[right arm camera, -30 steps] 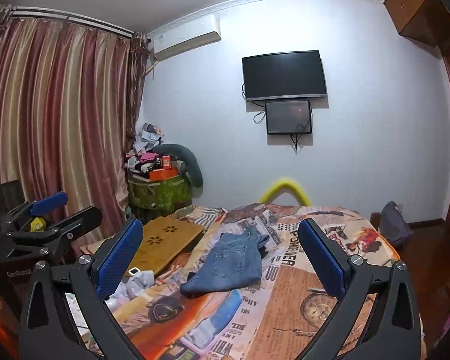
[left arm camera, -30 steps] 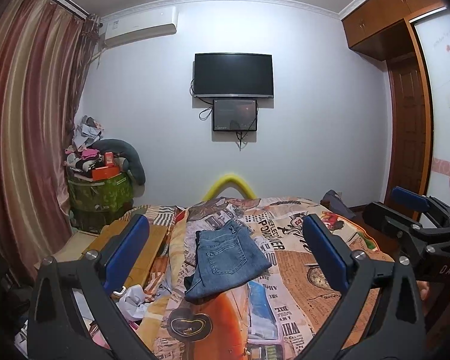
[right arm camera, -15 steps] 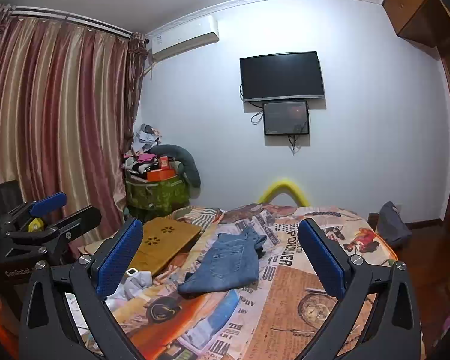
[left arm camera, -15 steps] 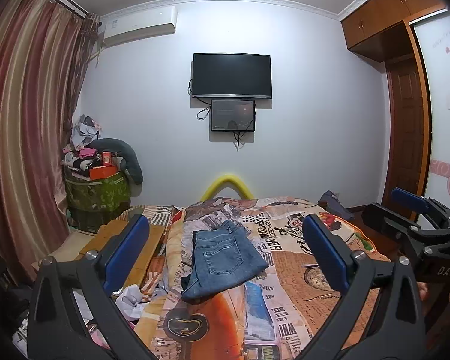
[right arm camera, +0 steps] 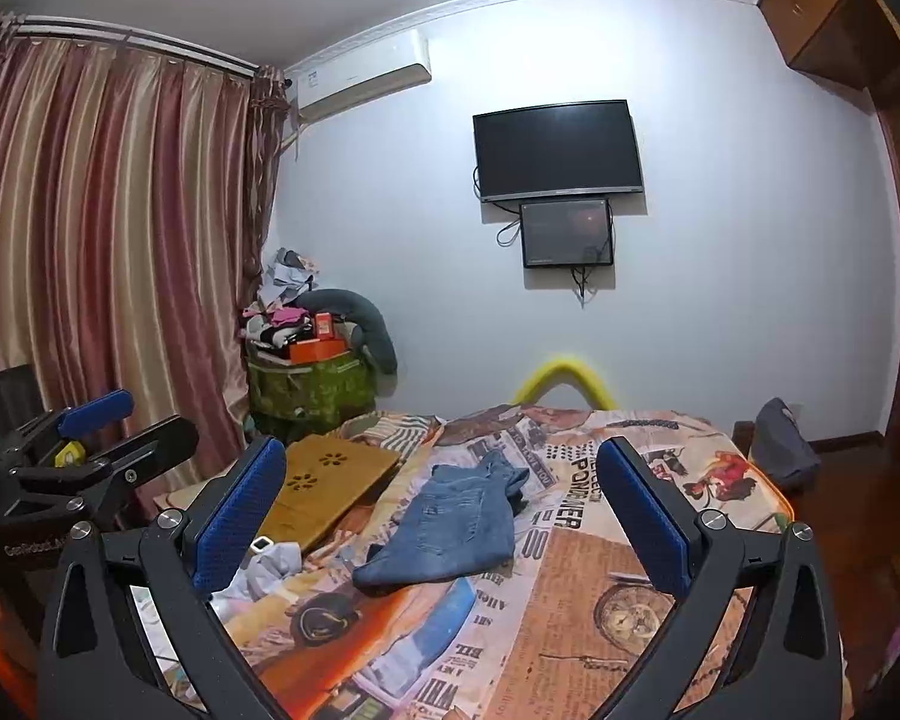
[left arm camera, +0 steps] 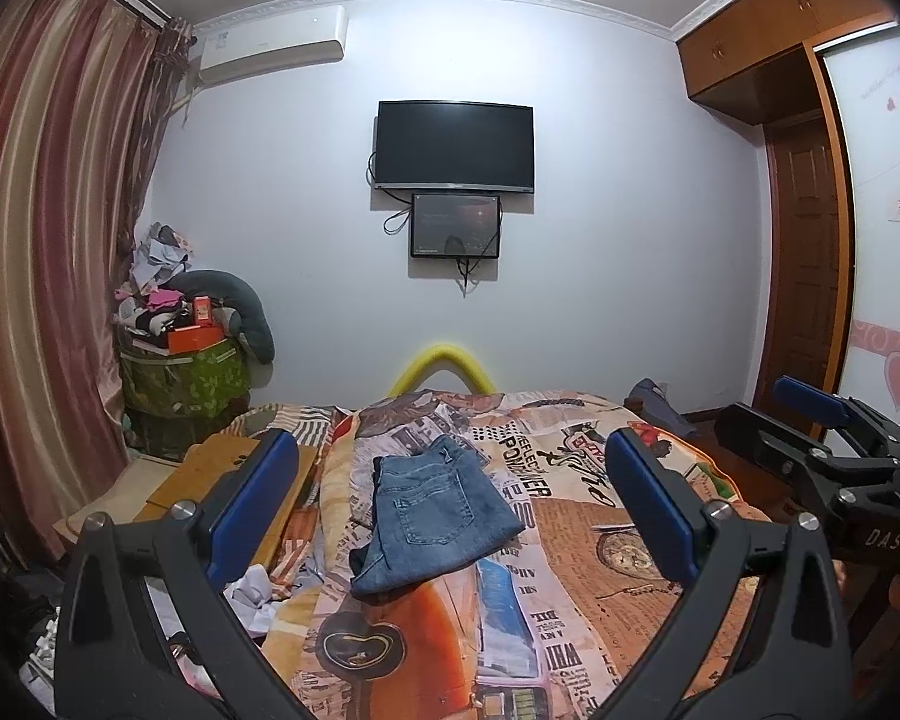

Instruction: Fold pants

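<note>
Blue denim pants (left arm camera: 432,516) lie folded into a compact stack on the patterned bedspread (left arm camera: 576,534), back pocket up. The same pants (right arm camera: 456,525) show in the right wrist view, mid-bed. My left gripper (left arm camera: 450,504) is held well back from and above the bed, open, nothing between its blue pads. My right gripper (right arm camera: 444,516) is likewise open and empty, raised away from the pants. Each gripper appears at the edge of the other's view: the right one (left arm camera: 834,450) and the left one (right arm camera: 90,438).
A wooden lap board (right arm camera: 324,489) lies on the bed's left side with crumpled white cloth (right arm camera: 270,564) near it. A green bin piled with clothes (left arm camera: 180,372) stands by the curtain. A dark bag (right arm camera: 780,444) sits at the bed's right edge. A TV (left arm camera: 456,144) hangs on the wall.
Both views have drifted slightly; the pants sit a touch further left in frame. The pants lie unmoved on the bed, and both grippers stay open.
</note>
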`<state>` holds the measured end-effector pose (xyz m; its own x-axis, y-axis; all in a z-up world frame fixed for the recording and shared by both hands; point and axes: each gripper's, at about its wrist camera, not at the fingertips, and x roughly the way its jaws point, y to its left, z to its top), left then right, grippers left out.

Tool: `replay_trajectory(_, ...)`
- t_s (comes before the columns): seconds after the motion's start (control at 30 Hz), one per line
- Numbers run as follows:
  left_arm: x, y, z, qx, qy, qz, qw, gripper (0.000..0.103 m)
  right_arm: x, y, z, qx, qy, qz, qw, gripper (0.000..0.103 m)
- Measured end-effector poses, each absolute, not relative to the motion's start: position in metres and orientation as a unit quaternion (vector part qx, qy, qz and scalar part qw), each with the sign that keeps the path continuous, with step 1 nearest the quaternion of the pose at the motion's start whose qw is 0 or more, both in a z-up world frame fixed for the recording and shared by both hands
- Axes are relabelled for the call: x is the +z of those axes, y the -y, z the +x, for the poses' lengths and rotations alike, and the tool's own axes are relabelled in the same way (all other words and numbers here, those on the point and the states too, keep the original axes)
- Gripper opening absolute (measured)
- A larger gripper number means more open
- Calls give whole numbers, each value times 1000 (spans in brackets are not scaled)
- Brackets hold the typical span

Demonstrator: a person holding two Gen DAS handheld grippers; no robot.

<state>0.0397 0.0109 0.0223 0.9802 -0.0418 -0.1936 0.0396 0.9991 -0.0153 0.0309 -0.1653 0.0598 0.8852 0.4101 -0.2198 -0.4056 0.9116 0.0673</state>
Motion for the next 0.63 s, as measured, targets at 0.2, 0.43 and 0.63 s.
replay_trajectory(0.2, 22, -11, 40, -27, -103, -9, 994, 103, 60, 166, 31, 209, -115, 10, 971, 103)
replay_trajectory(0.43, 22, -9, 42, -32, -107, -1, 994, 103, 60, 166, 32, 210, -118, 12, 971, 103)
replay_trajectory(0.63, 21, -8, 42, -34, -107, -3, 994, 103, 60, 163, 33, 210, -121, 11, 970, 103)
